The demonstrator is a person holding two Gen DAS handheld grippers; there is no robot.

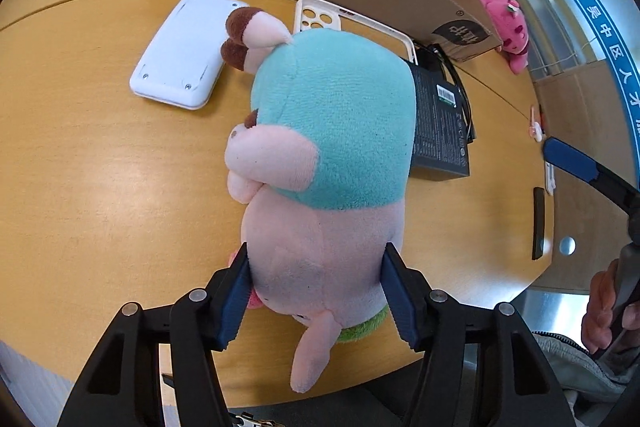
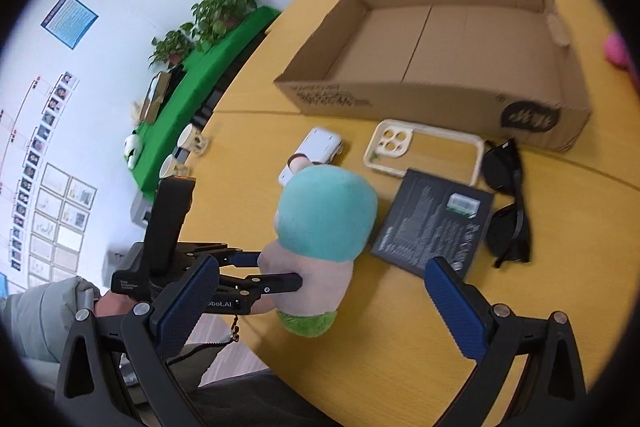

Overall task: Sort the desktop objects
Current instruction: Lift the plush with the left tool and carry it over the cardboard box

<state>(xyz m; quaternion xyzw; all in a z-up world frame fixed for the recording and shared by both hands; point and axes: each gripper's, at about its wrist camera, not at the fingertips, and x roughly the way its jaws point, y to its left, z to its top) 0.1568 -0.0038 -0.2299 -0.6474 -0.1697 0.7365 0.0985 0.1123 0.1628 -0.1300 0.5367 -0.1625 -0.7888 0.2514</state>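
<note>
With my left gripper (image 1: 316, 291) clamped on the pink body of the plush toy (image 1: 320, 155), the toy stands on the wooden table (image 1: 100, 187). My right gripper (image 2: 320, 307) hangs apart, holding nothing. Beyond lie a black booklet (image 2: 436, 223), phone case (image 2: 424, 151), sunglasses (image 2: 508, 203) and cardboard box (image 2: 440, 39).

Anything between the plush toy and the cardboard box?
The white device and phone case lie flat on the table between the plush toy and the cardboard box. Both are low; lifted, the toy should clear them. Left hand-held gripper grips the toy's body.
</note>
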